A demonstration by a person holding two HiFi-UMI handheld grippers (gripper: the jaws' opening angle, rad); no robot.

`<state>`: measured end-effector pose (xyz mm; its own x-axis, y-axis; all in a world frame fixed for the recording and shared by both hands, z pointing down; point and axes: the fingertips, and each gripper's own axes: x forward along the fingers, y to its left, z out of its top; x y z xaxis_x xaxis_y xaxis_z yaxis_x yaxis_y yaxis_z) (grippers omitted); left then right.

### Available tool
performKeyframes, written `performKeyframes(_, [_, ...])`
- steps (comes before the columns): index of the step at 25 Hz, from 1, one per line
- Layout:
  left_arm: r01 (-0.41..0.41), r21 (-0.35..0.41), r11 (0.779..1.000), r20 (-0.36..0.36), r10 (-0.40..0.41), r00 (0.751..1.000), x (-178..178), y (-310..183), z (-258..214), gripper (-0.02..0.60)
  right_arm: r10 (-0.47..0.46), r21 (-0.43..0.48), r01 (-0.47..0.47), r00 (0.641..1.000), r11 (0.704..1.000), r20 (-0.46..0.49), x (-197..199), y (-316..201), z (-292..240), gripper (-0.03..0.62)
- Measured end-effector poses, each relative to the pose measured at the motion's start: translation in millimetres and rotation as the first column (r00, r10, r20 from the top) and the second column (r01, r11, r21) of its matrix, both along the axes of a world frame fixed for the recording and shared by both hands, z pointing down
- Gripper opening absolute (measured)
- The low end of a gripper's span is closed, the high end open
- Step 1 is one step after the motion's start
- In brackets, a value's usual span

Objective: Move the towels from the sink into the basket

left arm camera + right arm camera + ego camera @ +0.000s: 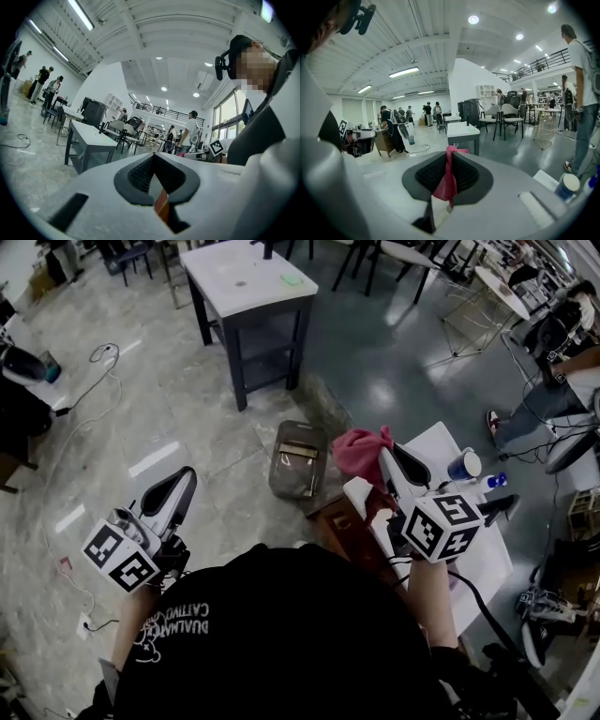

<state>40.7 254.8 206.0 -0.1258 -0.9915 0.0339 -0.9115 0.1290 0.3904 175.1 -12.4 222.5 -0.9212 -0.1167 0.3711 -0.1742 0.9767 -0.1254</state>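
Right gripper view: ribbed black fingers [426, 176] pinch soft, crumpled pink towel [448, 183].

Head view steeply down from above; 2 gripper views close along own jaws; white-topped table [246, 277] in all 3.

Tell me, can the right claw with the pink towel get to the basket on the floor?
Probably yes. The basket stands open on the floor just beyond the right claw, with nothing between them; the pink towel it grips would only need lowering.
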Motion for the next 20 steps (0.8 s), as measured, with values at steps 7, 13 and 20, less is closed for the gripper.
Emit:
performKeyframes(7, [0.069, -0.028, 0.997, -0.059, -0.07, 0.996, -5, 27, 27, 0.0, -0.05, -0.037, 0.048, 0.998, 0.998, -0.047, -19, 19, 31, 0.045])
performKeyframes(13, [0.097, -0.041, 0.994, -0.073, -0.1, 0.992, -17, 26, 35, 0.0, -0.1, -0.048, 0.097, 0.992, 0.994, -0.075, -39, 21, 47, 0.046])
performKeyframes(20, [0.073, -0.087, 0.993, -0.091, -0.081, 0.993, -45, -9, 39, 0.0, -0.113, -0.111, 0.101, 0.988, 0.989, -0.107, -60, 3, 67, 0.044])
